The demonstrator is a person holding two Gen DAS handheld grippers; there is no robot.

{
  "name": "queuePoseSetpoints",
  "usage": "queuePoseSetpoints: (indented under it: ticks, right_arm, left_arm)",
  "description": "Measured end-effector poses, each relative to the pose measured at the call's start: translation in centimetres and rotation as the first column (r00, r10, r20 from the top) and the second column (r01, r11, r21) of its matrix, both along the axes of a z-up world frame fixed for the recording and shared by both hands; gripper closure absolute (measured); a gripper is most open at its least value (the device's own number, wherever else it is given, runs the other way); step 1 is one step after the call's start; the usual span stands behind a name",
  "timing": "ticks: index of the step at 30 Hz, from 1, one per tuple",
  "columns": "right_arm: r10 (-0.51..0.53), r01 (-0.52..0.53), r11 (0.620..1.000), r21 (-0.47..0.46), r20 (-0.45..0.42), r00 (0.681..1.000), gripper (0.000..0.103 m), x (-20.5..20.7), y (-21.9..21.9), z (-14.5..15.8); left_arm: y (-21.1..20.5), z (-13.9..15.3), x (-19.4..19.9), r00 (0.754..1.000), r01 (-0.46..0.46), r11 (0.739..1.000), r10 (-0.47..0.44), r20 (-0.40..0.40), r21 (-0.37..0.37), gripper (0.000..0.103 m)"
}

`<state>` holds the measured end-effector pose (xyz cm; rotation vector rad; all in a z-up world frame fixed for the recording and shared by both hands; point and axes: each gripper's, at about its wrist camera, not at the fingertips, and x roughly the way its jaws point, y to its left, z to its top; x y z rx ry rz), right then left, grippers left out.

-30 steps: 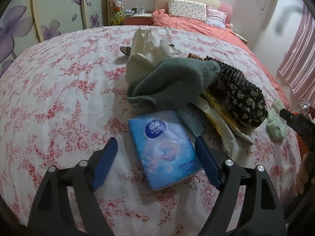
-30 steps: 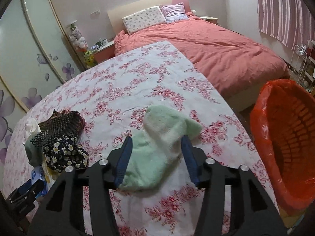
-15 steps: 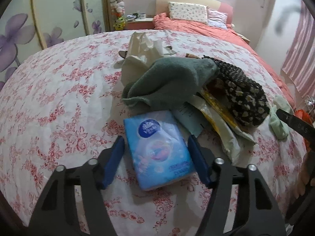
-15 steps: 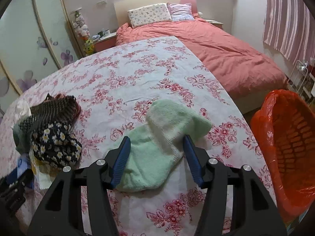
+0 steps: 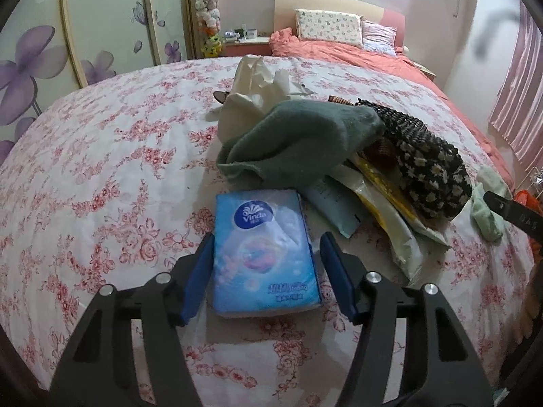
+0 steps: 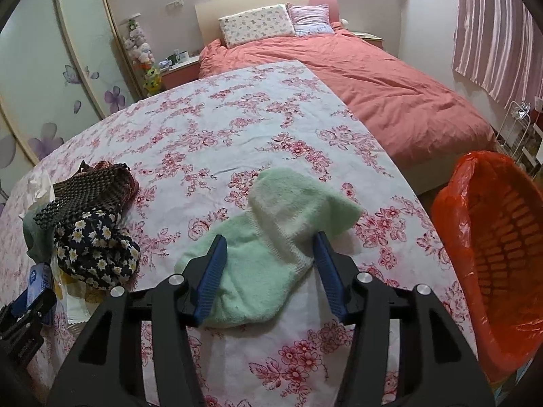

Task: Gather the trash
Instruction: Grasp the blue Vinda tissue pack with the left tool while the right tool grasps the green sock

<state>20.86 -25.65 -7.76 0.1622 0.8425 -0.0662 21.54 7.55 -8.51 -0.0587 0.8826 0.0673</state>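
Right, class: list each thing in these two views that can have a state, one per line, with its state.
Left tool: open, straddling the tissue pack.
Tissue pack: flat on the tablecloth.
Right tool: open, straddling the light green sock.
Light green sock: lying flat.
Dark green sock: draped over the pile.
Orange-lined basket: open; what shows of the inside is empty.

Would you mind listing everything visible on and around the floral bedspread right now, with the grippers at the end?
tissue pack: 1, blue, on the bedspread between the left gripper's fingers
dark green sock: 1, on the pile beyond the tissue pack
light green sock: 1, mint, between the right gripper's fingers
floral pouch: 1, black with white flowers, right of the pile
woven bag: 1, dark, behind the pouch
white plastic bag: 1, far side of the pile
wrappers: several, yellow and pale, under the pile
bin: 1, orange liner, right of the bed
pillows: 2, at the headboard
left gripper: open
right gripper: open
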Motion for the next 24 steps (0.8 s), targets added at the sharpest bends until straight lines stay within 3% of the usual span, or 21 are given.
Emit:
queuePoseSetpoints:
  ticks: [10, 21, 24]
  right_arm:
    - [-0.002, 0.002, 1.000, -0.002, -0.002, 1.000, 0.049, 0.0, 0.0, -0.1]
    - [-0.008, 0.007, 0.997, -0.072, -0.020, 1.000, 0.048, 1.5, 1.1, 0.0]
    - [-0.007, 0.005, 0.997, -0.076, -0.021, 1.000, 0.048, 1.8, 1.2, -0.1]
  left_arm:
    - [0.5, -0.2, -0.1, 1.000, 0.002, 0.998, 0.000, 0.022, -0.061, 0.040]
    - [0.4, 0.4, 2.4, 0.997, 0.032, 0.999, -0.033, -0.065, -0.012, 0.051]
    - [0.2, 0.3, 2.8, 0.998, 0.041, 0.999, -0.040, -0.055, 0.009, 0.051]
